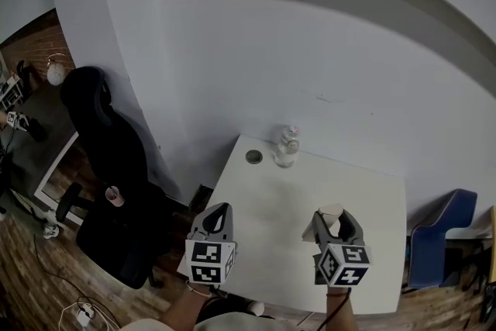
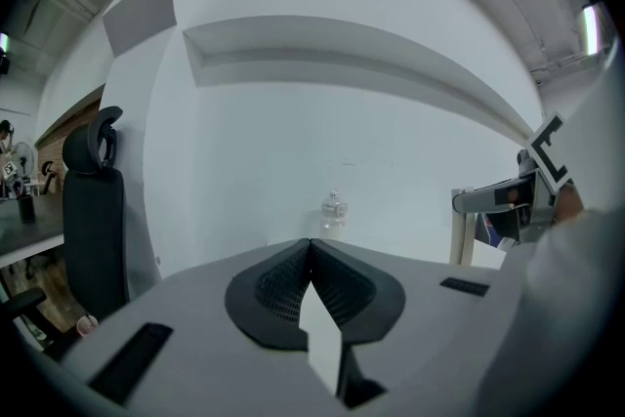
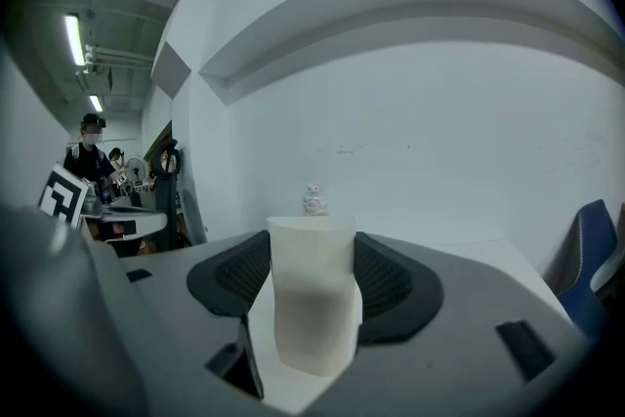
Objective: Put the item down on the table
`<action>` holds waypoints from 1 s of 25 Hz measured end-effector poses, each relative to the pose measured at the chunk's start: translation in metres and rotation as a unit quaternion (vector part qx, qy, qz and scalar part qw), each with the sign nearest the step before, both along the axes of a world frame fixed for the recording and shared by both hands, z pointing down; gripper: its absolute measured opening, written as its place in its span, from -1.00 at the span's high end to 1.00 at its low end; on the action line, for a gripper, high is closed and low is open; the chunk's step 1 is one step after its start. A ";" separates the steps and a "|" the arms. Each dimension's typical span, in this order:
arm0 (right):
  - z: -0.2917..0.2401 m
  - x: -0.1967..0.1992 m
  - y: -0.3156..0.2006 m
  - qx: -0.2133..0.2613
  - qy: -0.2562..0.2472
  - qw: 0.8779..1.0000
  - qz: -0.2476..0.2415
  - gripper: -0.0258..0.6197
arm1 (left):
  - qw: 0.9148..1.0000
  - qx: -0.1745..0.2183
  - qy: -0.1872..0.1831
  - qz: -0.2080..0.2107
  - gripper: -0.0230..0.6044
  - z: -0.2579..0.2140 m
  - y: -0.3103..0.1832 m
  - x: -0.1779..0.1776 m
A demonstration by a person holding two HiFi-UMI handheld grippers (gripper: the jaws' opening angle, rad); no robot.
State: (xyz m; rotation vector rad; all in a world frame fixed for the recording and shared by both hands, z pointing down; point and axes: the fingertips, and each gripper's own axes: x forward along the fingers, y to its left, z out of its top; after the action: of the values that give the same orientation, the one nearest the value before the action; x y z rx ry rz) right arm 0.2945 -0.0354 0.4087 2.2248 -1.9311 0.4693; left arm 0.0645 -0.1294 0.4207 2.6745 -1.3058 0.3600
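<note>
My right gripper is shut on a white paper cup, squeezed upright between the two dark pads. In the head view that cup shows at the tip of the right gripper, above the near right part of the white table. My left gripper hangs over the table's near left edge. Its jaws are pressed together with nothing between them. From the left gripper view, the right gripper with the cup shows at the right edge.
A clear plastic bottle stands at the table's far edge by the white wall, with a small dark round lid to its left. A black office chair stands left of the table and a blue chair to the right.
</note>
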 end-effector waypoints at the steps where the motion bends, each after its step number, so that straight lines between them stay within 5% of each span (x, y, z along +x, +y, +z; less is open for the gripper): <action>1: 0.001 -0.001 -0.003 -0.002 0.001 1.000 -0.003 0.02 | 1.000 -0.003 -0.001 -0.002 0.87 0.003 -0.001 -0.001; 25: 0.043 -0.017 -0.103 -0.090 0.082 0.980 -0.157 0.02 | 0.998 -0.041 -0.016 -0.042 0.87 0.058 -0.043 -0.018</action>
State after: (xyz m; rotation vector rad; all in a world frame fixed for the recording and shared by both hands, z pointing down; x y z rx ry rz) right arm 0.2773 -0.1383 0.4518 1.7496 -2.0138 0.3827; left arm 0.0468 -0.1719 0.4787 2.5477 -1.3777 0.4373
